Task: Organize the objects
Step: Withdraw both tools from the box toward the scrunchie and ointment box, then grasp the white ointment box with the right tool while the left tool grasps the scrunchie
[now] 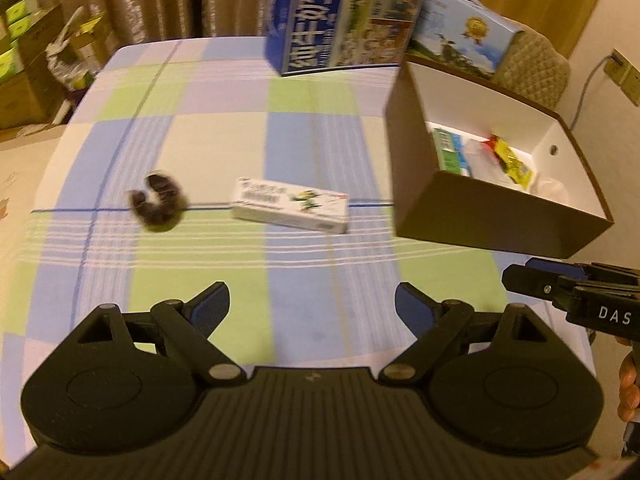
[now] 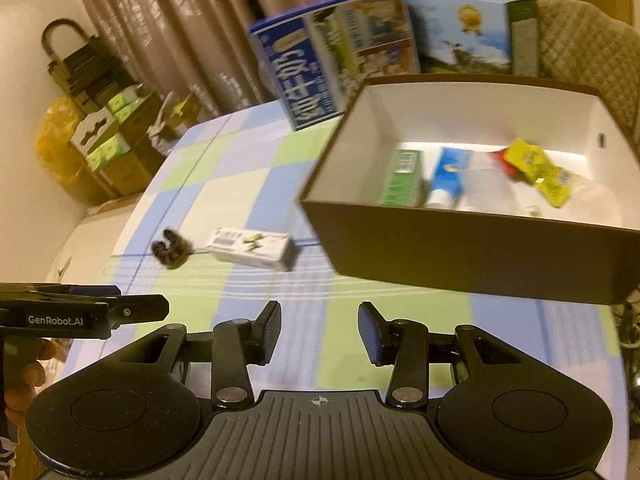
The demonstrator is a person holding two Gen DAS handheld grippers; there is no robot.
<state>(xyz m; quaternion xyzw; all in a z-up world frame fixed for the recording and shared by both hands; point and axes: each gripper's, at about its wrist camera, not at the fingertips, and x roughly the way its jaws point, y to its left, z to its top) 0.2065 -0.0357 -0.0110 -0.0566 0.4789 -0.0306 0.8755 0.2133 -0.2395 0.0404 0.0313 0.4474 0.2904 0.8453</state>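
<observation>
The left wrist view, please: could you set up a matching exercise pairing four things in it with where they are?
Things:
1. dark scrunchie
2. white carton
3. yellow packet
4. blue milk box

Places:
A. inside the brown box
B. far edge of the checked tablecloth, standing
C. lying just left of the brown box
D. farthest left on the cloth

Pairs: 1-D, 2-C, 3-A, 4-B

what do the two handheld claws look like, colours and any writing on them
Both are matte black plastic. The left claw and right claw each have two round housings, a ribbed centre panel, silver pivot pins and blue-padded fingers. Seen side-on, the right claw reads "DAS" and the left "GenRobot.AI" in white. A dark striped sleeve edge shows at the left hand.
</observation>
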